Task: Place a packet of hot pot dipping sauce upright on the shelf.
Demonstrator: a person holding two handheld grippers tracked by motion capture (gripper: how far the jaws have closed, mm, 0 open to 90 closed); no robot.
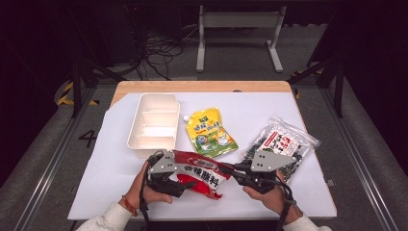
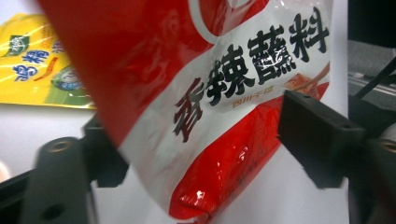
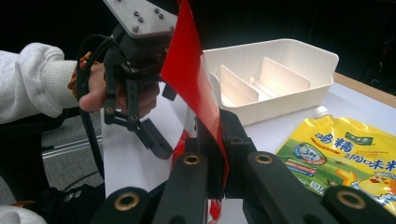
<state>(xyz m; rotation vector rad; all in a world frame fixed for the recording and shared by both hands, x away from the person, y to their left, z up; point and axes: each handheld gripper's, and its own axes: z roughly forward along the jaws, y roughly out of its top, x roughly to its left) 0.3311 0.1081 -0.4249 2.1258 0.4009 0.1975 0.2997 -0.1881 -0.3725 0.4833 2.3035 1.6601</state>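
Note:
A red and white sauce packet (image 1: pixel 204 175) with black lettering is held up just above the table's near edge. My right gripper (image 1: pixel 232 172) is shut on its right end; in the right gripper view the jaws (image 3: pixel 215 158) pinch the packet's thin edge (image 3: pixel 187 70). My left gripper (image 1: pixel 182 185) sits at the packet's left end. In the left gripper view the packet (image 2: pixel 210 93) hangs between the two pads (image 2: pixel 317 135), which stand apart and do not squeeze it. One left finger (image 3: pixel 152 135) shows beside the packet in the right gripper view.
A white divided tray (image 1: pixel 139 139) stands at the back left. A yellow spouted pouch (image 1: pixel 210 132) lies to its right, and a clear packet of dark contents (image 1: pixel 284 139) lies at the right. White paper (image 1: pixel 106 183) covers the table.

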